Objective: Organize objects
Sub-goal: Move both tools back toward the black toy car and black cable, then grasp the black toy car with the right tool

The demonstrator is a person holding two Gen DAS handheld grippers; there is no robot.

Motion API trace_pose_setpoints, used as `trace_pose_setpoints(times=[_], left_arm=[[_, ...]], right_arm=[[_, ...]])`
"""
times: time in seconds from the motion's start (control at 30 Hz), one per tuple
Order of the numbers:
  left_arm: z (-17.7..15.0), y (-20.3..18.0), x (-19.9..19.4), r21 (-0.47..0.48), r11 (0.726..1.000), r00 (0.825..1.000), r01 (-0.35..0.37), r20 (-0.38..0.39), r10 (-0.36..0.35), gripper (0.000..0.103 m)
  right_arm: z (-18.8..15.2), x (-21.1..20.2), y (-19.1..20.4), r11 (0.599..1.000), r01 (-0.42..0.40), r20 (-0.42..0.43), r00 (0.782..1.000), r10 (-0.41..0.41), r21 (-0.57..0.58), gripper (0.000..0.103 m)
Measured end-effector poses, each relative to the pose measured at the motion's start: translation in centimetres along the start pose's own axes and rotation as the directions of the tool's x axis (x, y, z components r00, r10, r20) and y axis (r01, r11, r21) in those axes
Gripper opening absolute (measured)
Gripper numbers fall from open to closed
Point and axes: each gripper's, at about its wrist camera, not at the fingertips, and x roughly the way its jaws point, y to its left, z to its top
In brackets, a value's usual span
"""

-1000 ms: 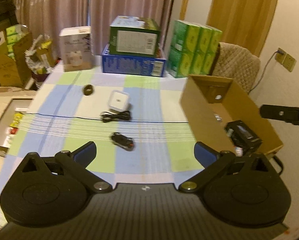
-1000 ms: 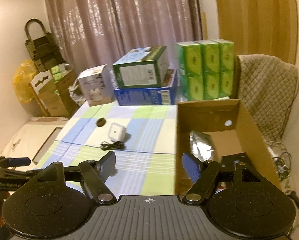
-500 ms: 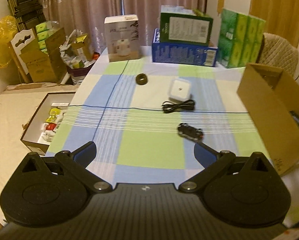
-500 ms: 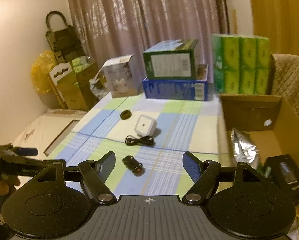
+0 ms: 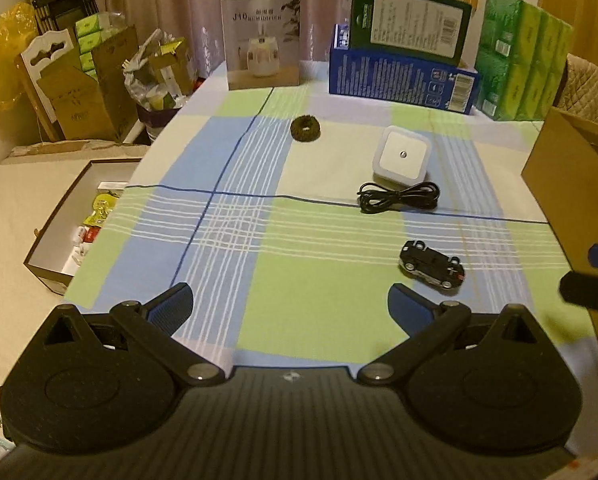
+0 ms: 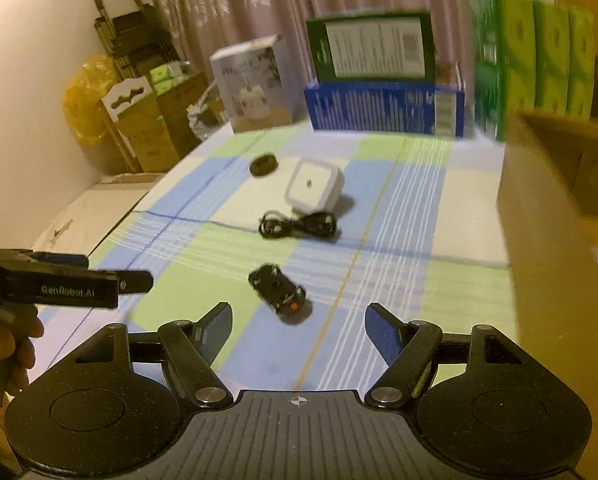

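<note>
Four small things lie on the checked tablecloth (image 5: pixel 259 200): a black toy car (image 5: pixel 432 269) (image 6: pixel 281 289), a coiled black cable (image 5: pixel 398 197) (image 6: pixel 297 226), a white square plug-in light (image 5: pixel 401 157) (image 6: pixel 314 186) and a dark ring (image 5: pixel 305 129) (image 6: pixel 263 165). An open cardboard box (image 5: pixel 579 184) (image 6: pixel 559 216) stands at the table's right side. My left gripper (image 5: pixel 290 305) hangs open over the near edge, left of the car. My right gripper (image 6: pixel 299 326) is open too, just short of the car, with nothing between its fingers.
Product boxes (image 5: pixel 403 40) and green tissue packs (image 5: pixel 519 60) line the table's far edge. Left of the table a low open box (image 5: pixel 59 232) sits on a lower surface, with cartons (image 5: pixel 79 88) behind. A hand (image 6: pixel 3 344) holds the left gripper.
Both grippers have dropped toward the table and swung left, away from the cardboard box. The toy car and the other small things now lie nearer in both views.
</note>
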Motion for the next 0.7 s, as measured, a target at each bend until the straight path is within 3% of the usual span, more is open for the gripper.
trace_pose_setpoints(times=[0.1,0.17,0.3,0.43,0.7], left_arm=[[0.4,0.0,1.2,0.013,1.000,1.000,0.009,-0.007,-0.009,0.102],[1.0,0.0,2.0,0.018,1.000,1.000,0.019,-0.013,-0.018,0.102],[2.0,0.3,3.3,0.044,0.999,1.000,-0.028,-0.010,0.029,0.102],[2.8,1.2,4.3,0.013,1.000,0.999,-0.019,-0.026,0.020,0.102],[3.7,0.8,4.7,0.000,1.000,1.000,0.016,-0.023,-0.016,0.102]], right_arm=[[-0.3,1.8,0.0,1.000,-0.030,-0.032,0.999,0.031,0.003,0.069],[-0.4,2.9,0.2,0.999,-0.048,-0.050,0.998,0.048,-0.003,0.056],[-0.5,5.5,0.1,0.998,-0.059,-0.075,0.995,0.059,0.005,0.044],[-0.4,7.6,0.1,0.998,-0.063,-0.101,0.993,0.065,0.024,0.030],[0.1,9.6,0.0,1.000,-0.013,-0.086,0.996,0.015,0.028,0.029]])
